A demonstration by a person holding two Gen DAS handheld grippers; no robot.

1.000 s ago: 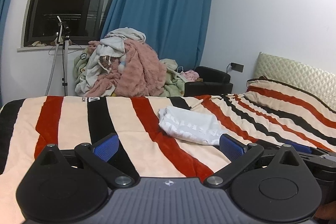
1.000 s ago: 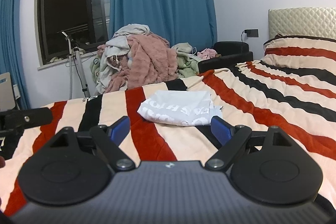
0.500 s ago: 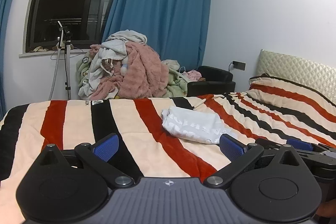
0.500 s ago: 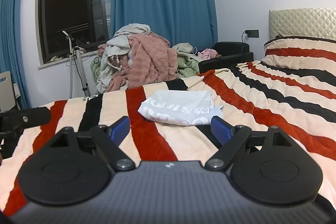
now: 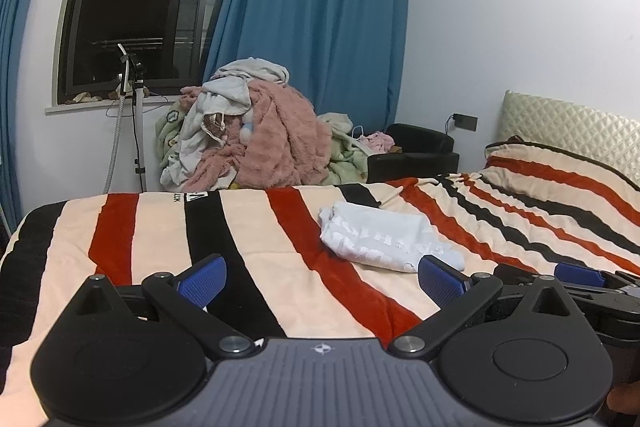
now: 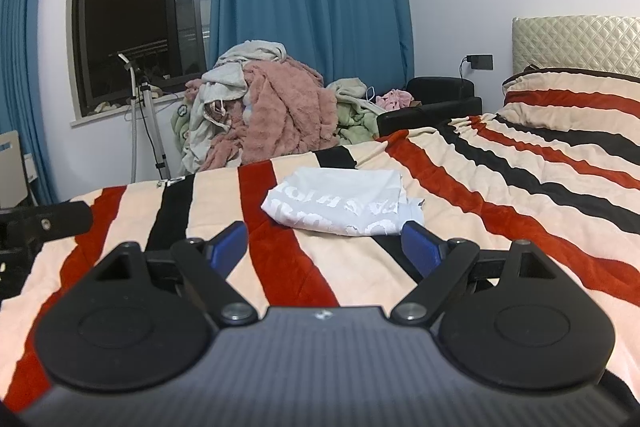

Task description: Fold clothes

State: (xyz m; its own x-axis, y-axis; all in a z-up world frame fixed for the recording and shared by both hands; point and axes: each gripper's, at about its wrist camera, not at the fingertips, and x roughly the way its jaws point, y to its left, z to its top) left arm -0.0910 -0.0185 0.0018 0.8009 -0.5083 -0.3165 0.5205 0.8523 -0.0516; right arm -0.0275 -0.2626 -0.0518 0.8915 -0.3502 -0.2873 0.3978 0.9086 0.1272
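A folded white garment with pale lettering (image 5: 384,239) lies on the striped blanket (image 5: 256,227) of the bed; it also shows in the right wrist view (image 6: 344,203). My left gripper (image 5: 322,279) is open and empty, held low over the blanket, short of the garment and to its left. My right gripper (image 6: 324,247) is open and empty, just short of the garment's near edge. The right gripper's blue-padded tip shows in the left wrist view (image 5: 576,275).
A heap of unfolded clothes and pink and green blankets (image 5: 256,143) stands past the far edge of the bed, under the window. A black armchair (image 5: 416,155) sits to its right. A metal stand (image 5: 136,131) stands by the wall. The headboard (image 5: 572,127) is at right.
Both grippers have drawn back slightly and tilted up; the garment sits a little farther ahead. Jaws stay open and the garment has not moved.
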